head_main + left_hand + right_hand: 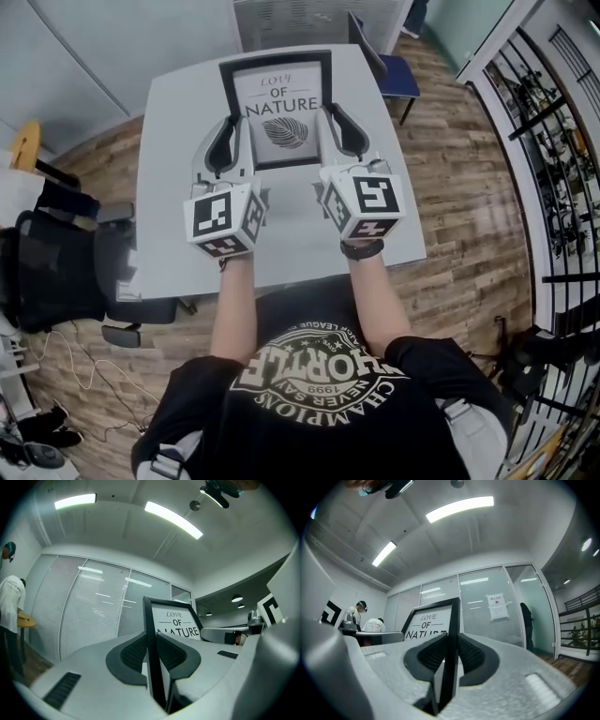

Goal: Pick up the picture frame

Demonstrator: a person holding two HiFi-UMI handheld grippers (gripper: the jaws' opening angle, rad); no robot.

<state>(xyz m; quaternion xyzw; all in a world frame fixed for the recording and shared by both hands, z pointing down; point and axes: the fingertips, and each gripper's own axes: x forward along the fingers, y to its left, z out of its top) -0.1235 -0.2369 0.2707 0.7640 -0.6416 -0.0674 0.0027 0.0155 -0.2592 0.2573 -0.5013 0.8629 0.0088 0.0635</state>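
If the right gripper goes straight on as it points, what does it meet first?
Nothing near: the right gripper is shut on the frame, which would go along. Beyond, the way looks free to the glass wall, depth unclear.

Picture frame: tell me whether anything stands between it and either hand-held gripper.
Nothing visible does. The left hand-held gripper is shut on the left edge of the picture frame, and the right hand-held gripper is shut on its right edge. Each gripper's jaws press straight onto the black border.
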